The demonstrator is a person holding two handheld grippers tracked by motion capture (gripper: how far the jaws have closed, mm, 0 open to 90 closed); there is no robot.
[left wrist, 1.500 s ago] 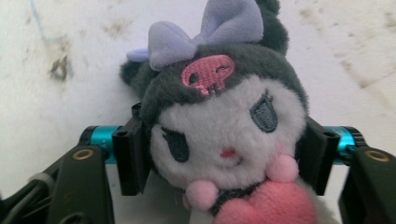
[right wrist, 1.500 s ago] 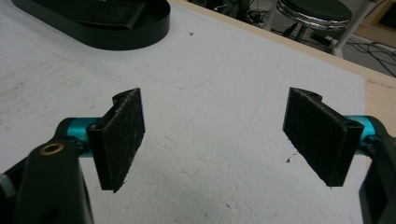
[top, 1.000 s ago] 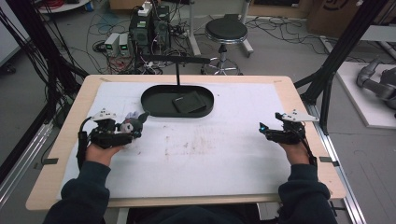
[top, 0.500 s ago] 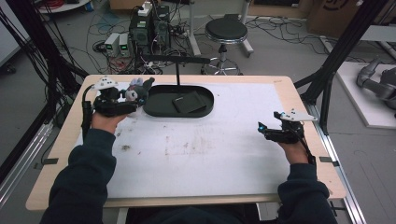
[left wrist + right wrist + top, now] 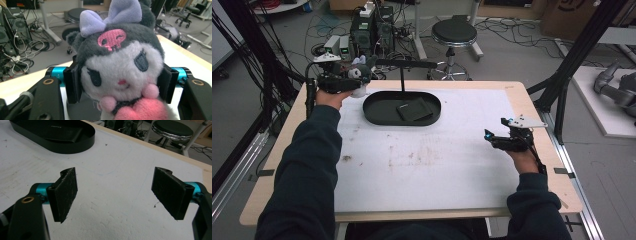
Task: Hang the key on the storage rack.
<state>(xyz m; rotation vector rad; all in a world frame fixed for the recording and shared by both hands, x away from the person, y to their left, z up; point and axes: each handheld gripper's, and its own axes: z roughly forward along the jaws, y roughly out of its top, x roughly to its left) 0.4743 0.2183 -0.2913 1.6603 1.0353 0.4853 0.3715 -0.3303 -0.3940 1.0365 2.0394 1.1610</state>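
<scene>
One table (image 5: 522, 100) takes up most of the high view, its wooden edge framing a white mat (image 5: 427, 165) that is scuffed and stained near the centre; around it I see cabling, computer boxes and a round stool (image 5: 454, 33) along the top of the frame. On the mat, upper centre, sits a black oval tray (image 5: 374, 112) with a flat dark wallet (image 5: 414, 110) inside it. I hold the left gripper (image 5: 354, 80) at the upper left, just off the tray's left end, its jaws clamped on the sides of a plush toy (image 5: 120, 67), face toward the camera, presumably so I can lower it into the tray. The right gripper (image 5: 497, 141) rests at the middle right, well apart from the tray, its pads (image 5: 66, 192) spread wide over bare mat with nothing between them, which I judge to be waiting.
</scene>
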